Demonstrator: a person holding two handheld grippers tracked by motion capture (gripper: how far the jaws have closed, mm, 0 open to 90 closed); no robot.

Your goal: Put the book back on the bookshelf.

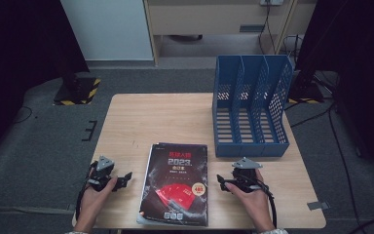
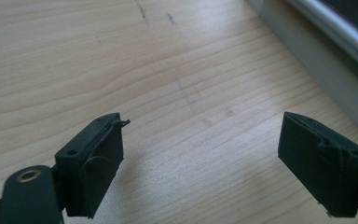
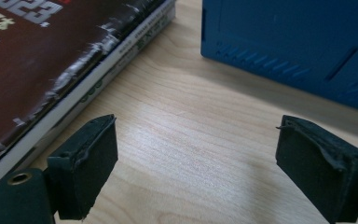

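Lying flat on the wooden surface (image 1: 175, 117), near the front edge and roughly in the middle, a dark magazine (image 1: 176, 184) with red print on its cover is seen between the two claws, touched by neither. The left claw (image 1: 124, 178) is held just off the magazine's left side, jaws spread wide and nothing gripped, with only bare wood seen between them in the left gripper view. The right claw (image 1: 220, 182) is parked just beside the magazine's right edge, also spread wide and gripping nothing; the magazine's edge (image 3: 98, 74) is caught in the right gripper view. A blue file rack (image 1: 251, 107) with three slots is stood further back on the right, apart from the magazine.
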